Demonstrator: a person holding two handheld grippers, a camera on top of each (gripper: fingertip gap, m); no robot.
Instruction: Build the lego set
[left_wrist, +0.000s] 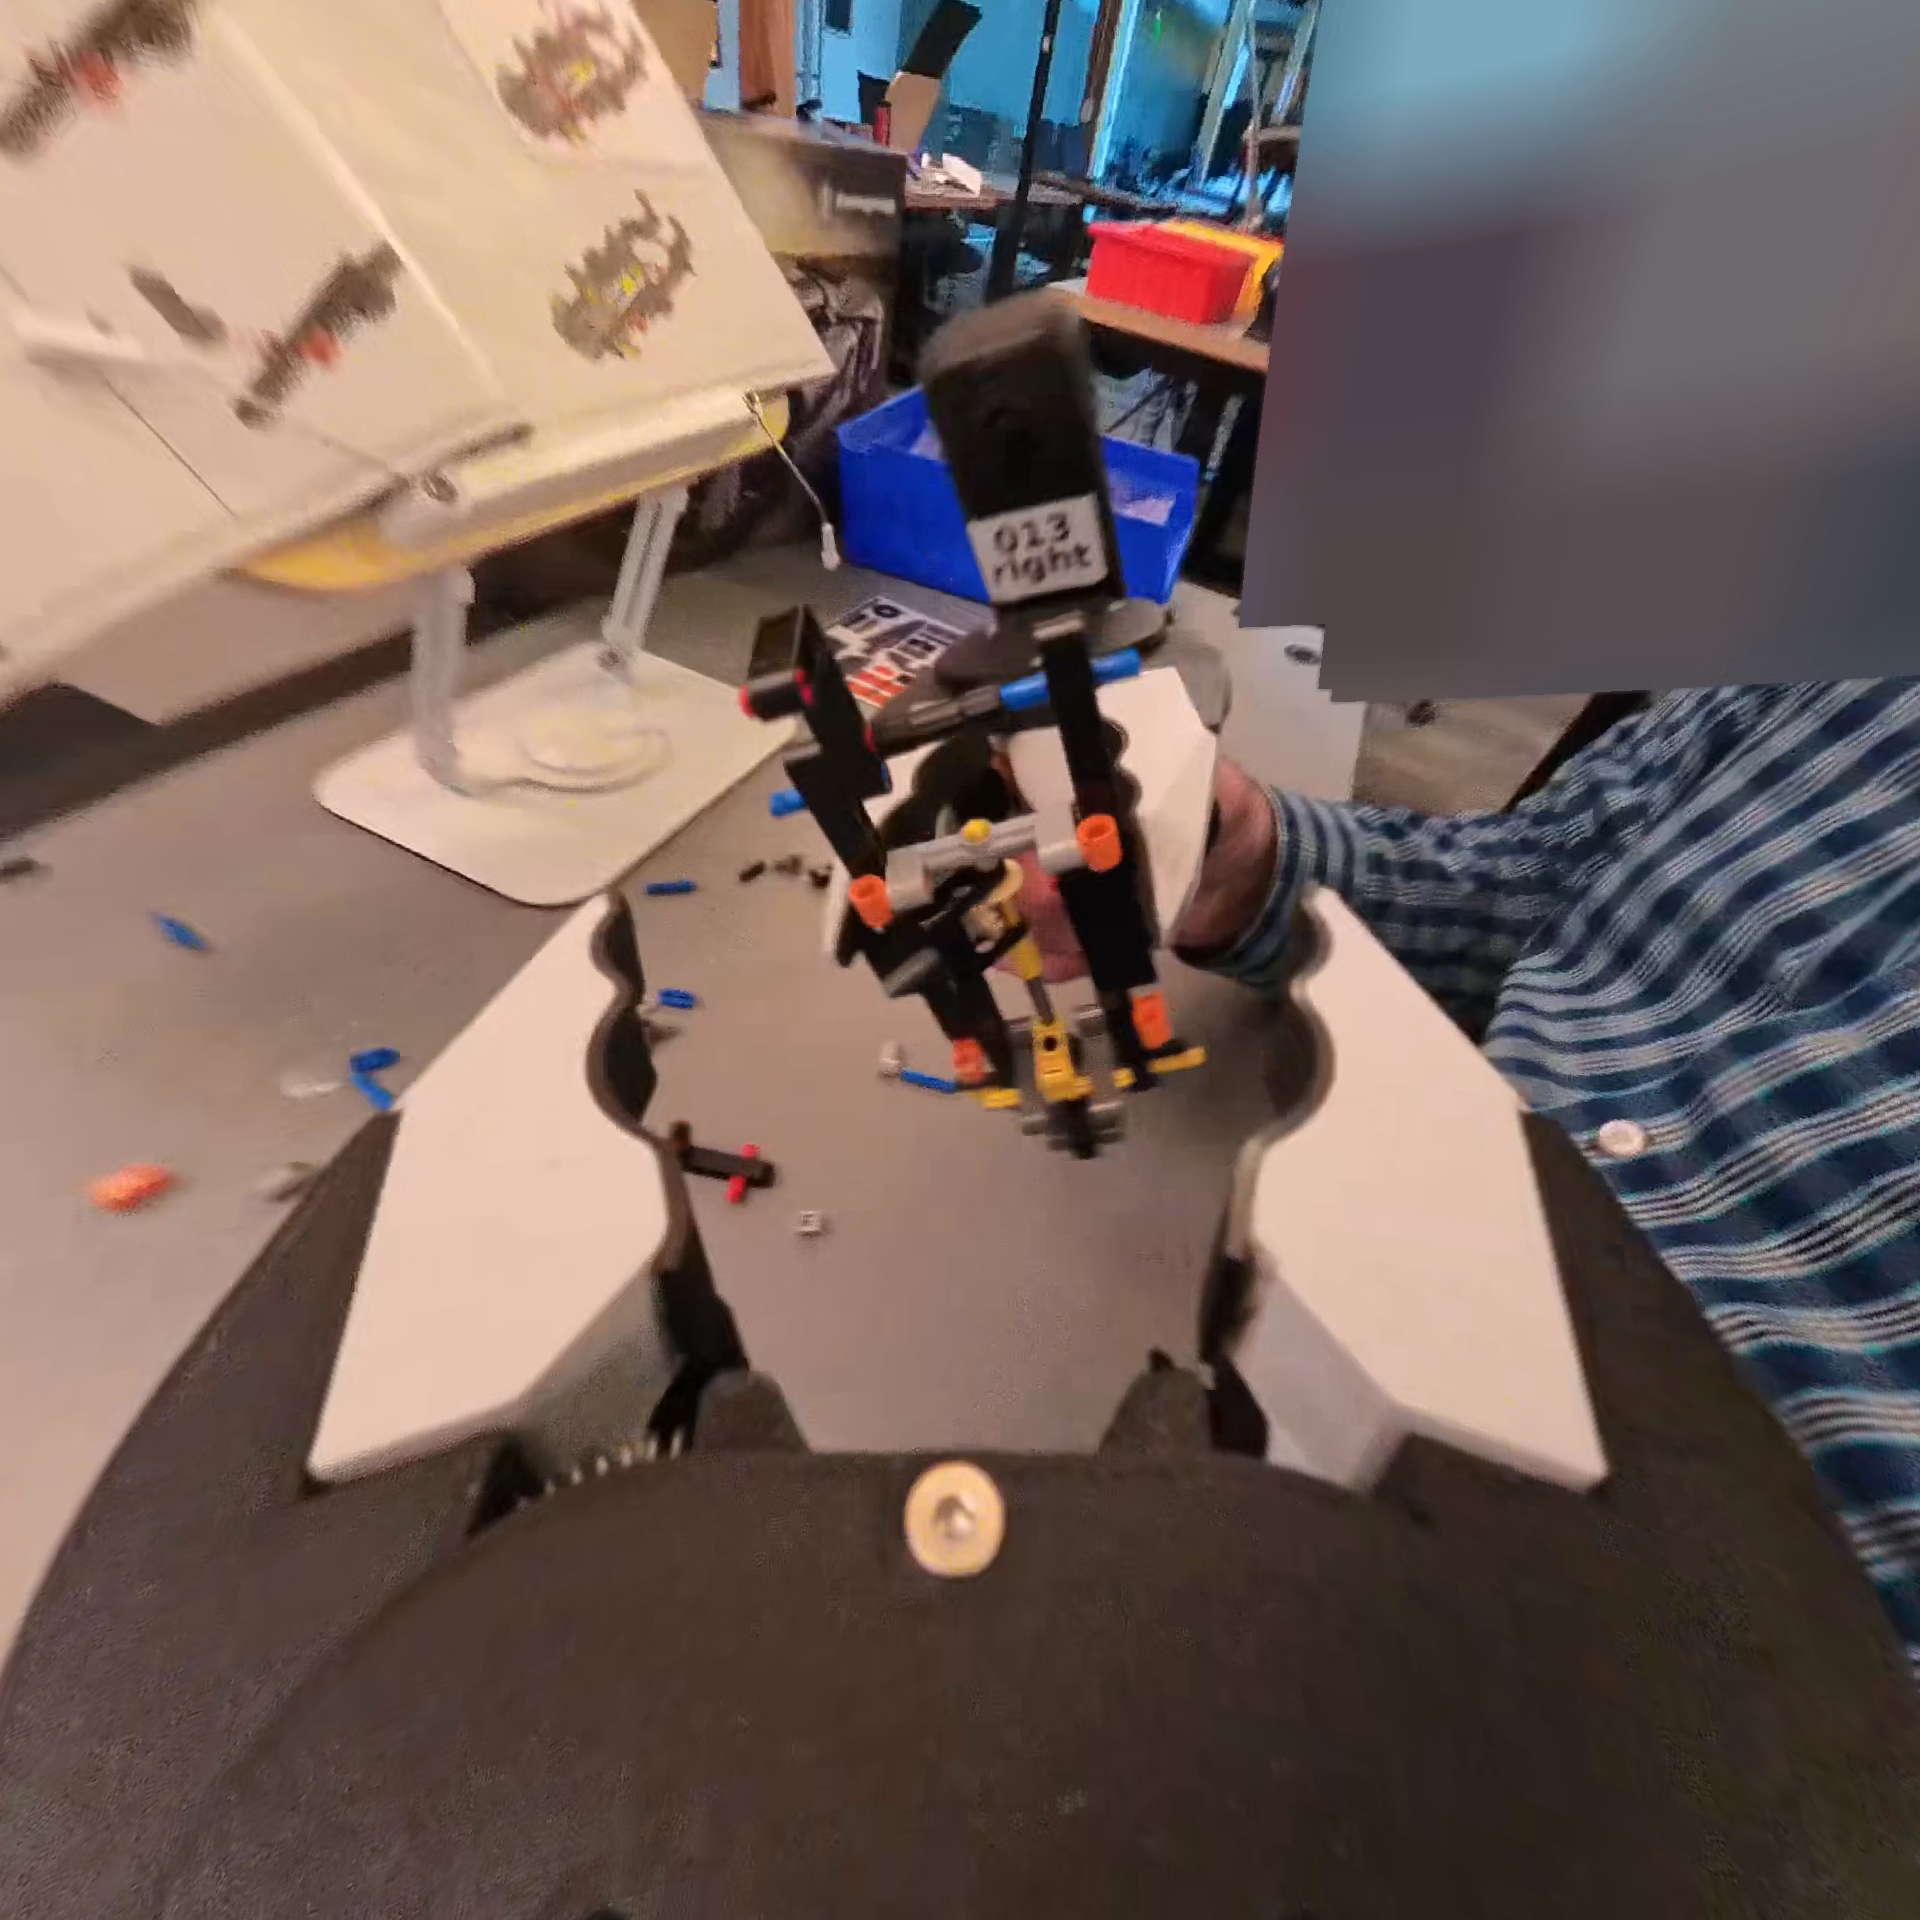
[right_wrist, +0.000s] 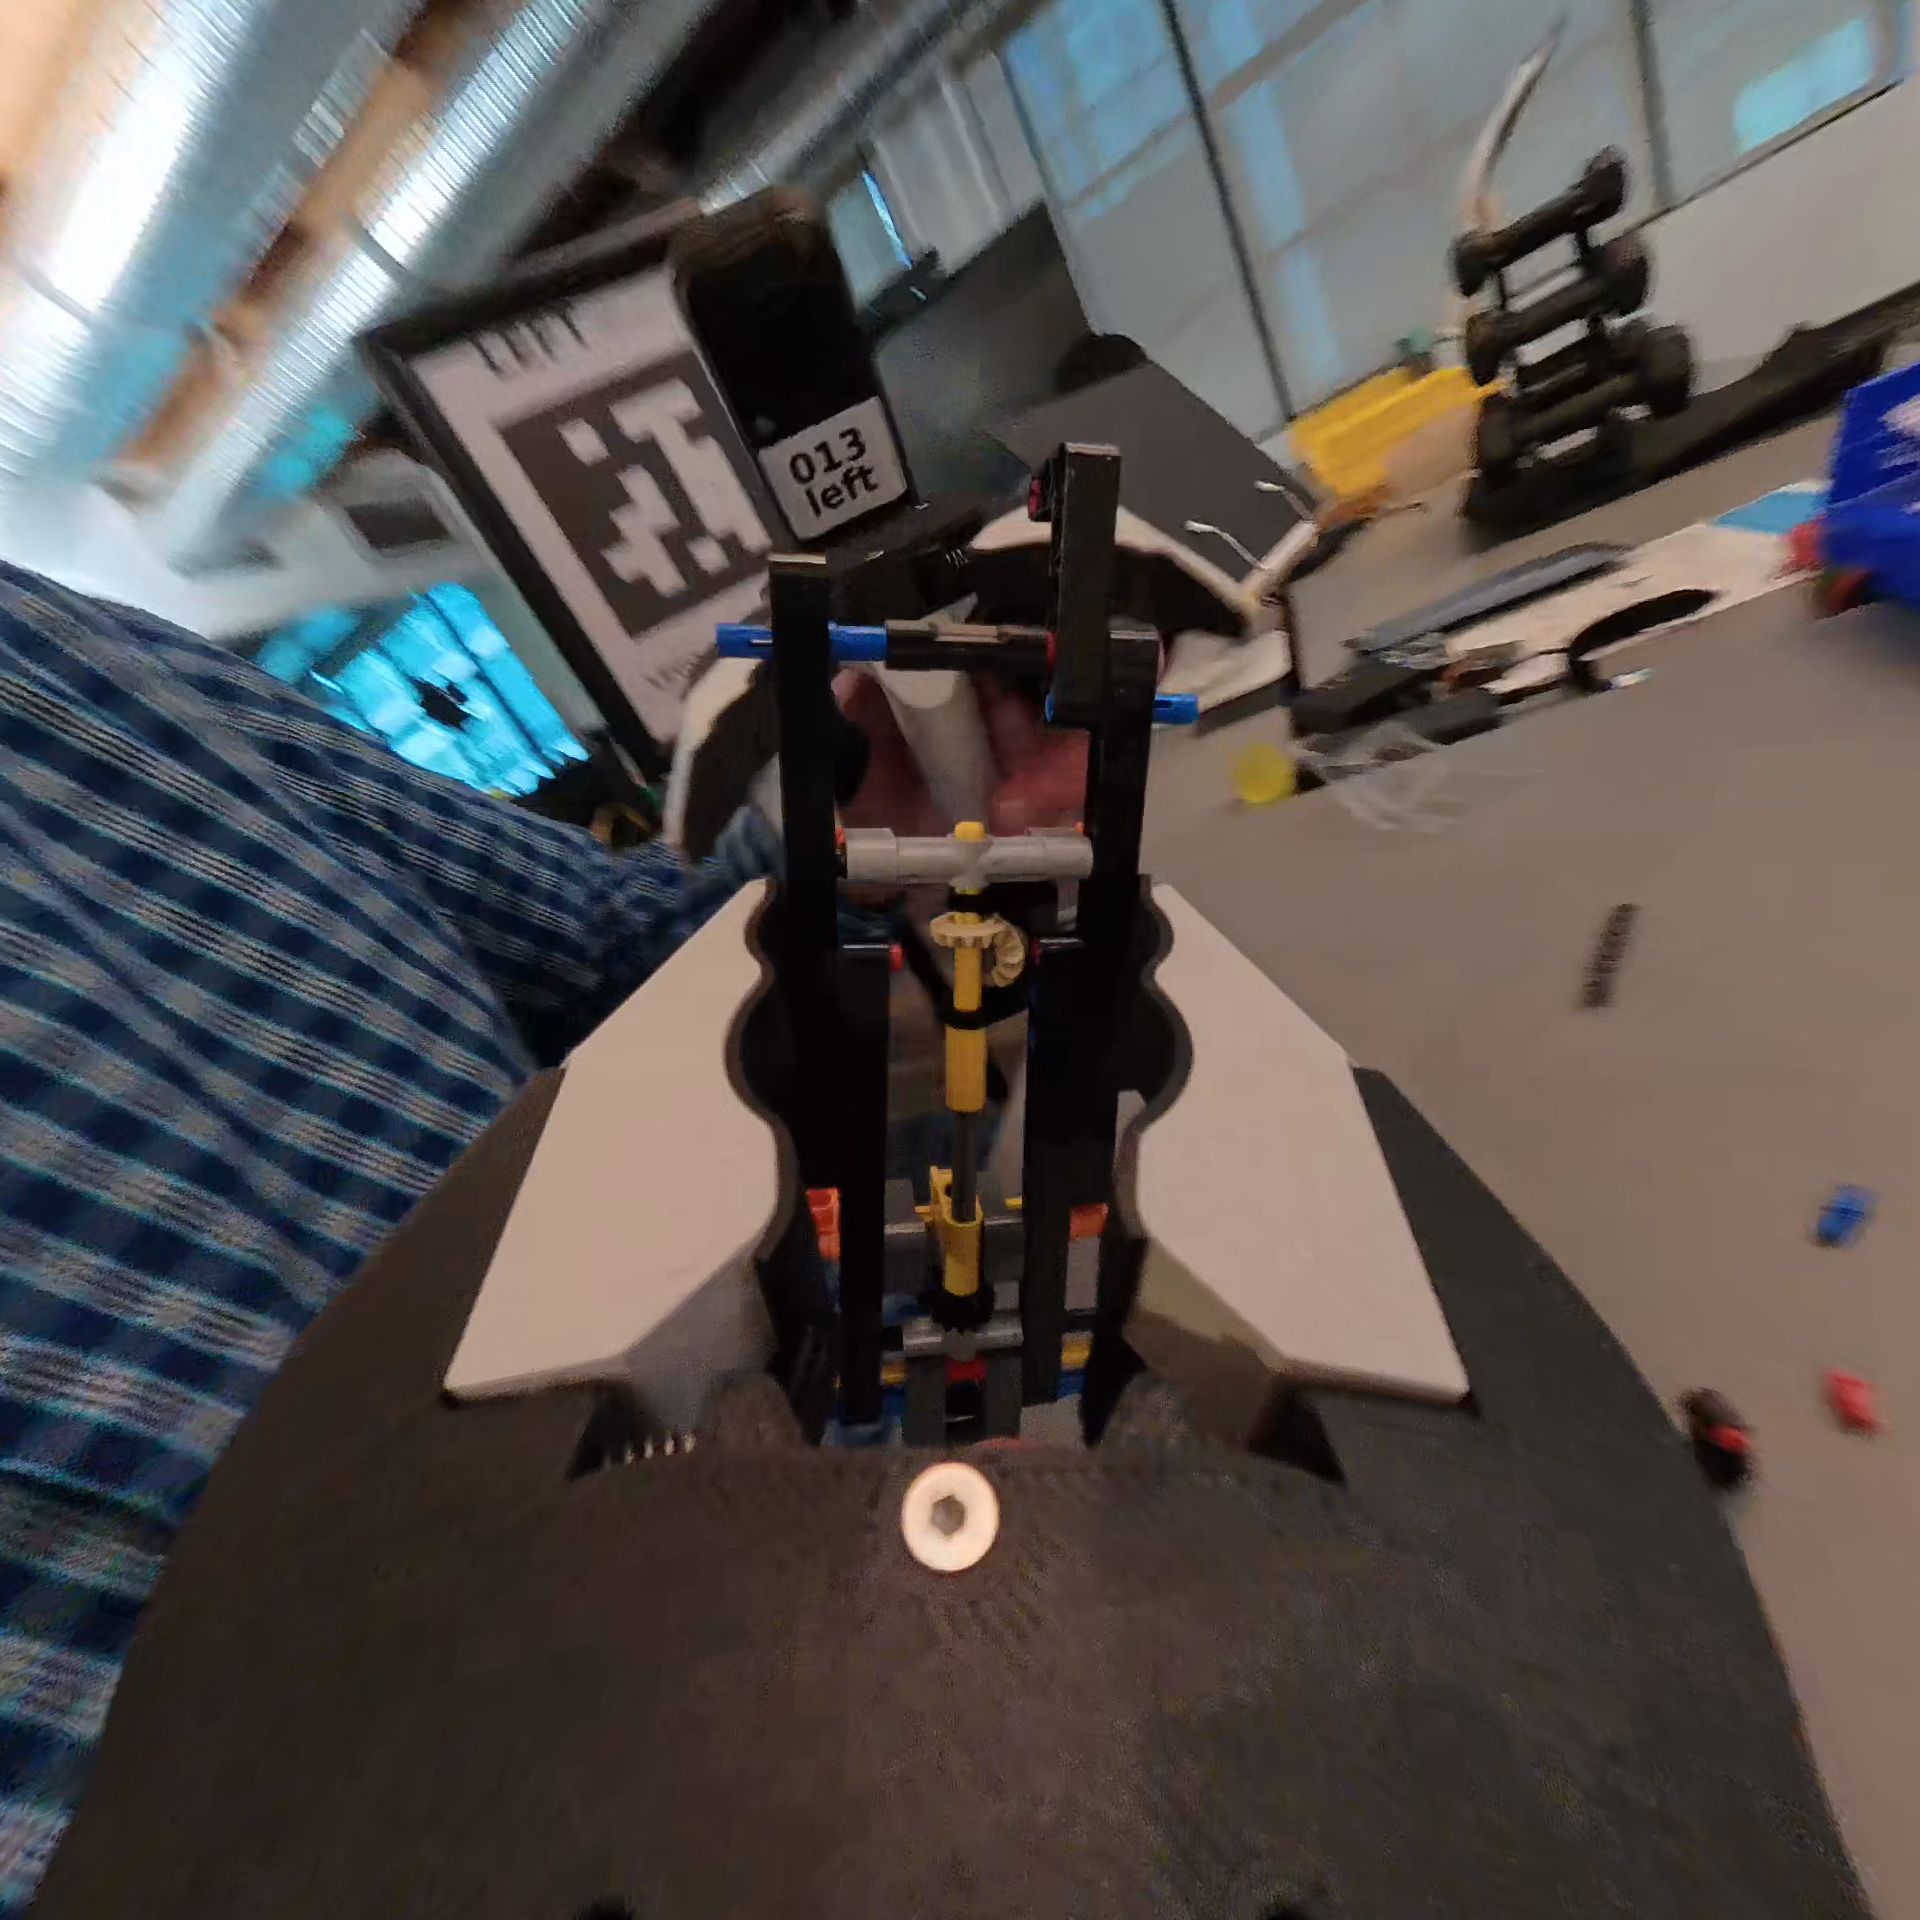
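Two black beams are forming the model (right_wrist: 961, 1039), a slim frame bridged by a grey connector, a yellow axle down its middle, orange bushes at its foot. The right gripper (right_wrist: 961, 1122) is clamping it at centre frame, white jaws shut on its lower end. In the left wrist view the left gripper (left_wrist: 951, 1122) is hanging with scalloped jaws wide, holding nothing, above the matte grey tabletop (left_wrist: 935, 1299); the model (left_wrist: 997, 914) is showing beyond them. Small blue pins (left_wrist: 374, 1075) are lying scattered at left. A booklet (left_wrist: 364, 229) is leaning on its stand at upper left.
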